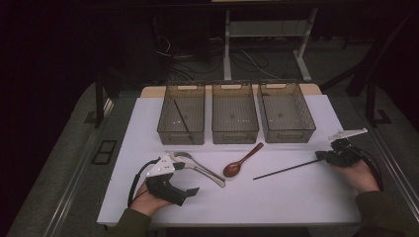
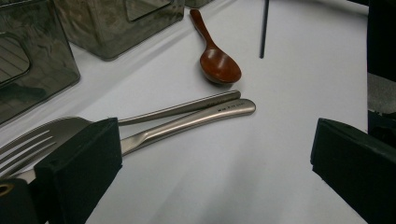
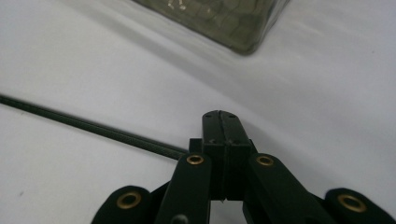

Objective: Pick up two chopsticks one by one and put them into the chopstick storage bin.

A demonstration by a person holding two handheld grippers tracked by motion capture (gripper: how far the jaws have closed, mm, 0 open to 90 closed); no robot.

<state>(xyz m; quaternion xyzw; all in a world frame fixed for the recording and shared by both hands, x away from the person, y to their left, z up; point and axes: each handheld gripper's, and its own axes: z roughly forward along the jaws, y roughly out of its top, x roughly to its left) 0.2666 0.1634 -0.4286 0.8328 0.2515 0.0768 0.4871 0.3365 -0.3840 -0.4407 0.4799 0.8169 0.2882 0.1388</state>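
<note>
Three see-through bins stand in a row at the far side of the white table (image 1: 296, 197). The left bin (image 1: 181, 114) already has one black chopstick (image 1: 182, 117) lying in it. The middle bin (image 1: 234, 114) and the right bin (image 1: 285, 113) look empty. So I think each bin is meant for one kind of thing, and the job is to sort the cutlery.

In front of the bins lie the things not yet put away. A metal fork (image 2: 42, 135) and a metal spoon handle (image 2: 196, 119) lie side by side, touching, near the person's left hand. A brown wooden spoon (image 1: 242, 161) lies in the middle, just beside their handle ends. A second black chopstick (image 1: 286, 169) lies on the right, flat on the table.

The left gripper (image 1: 184, 178) sits by the fork's head. Its jaws are wide apart, one on each side of the metal pieces, with nothing pinched yet. It looks ready to close on them.

The right gripper (image 3: 220, 140) has its jaws pressed together on the near end of the chopstick. That end is thin, so a tight pinch is needed or it may slip out. The rest of the stick points away toward the middle of the table. I guess it belongs in the left bin with its twin.
</note>
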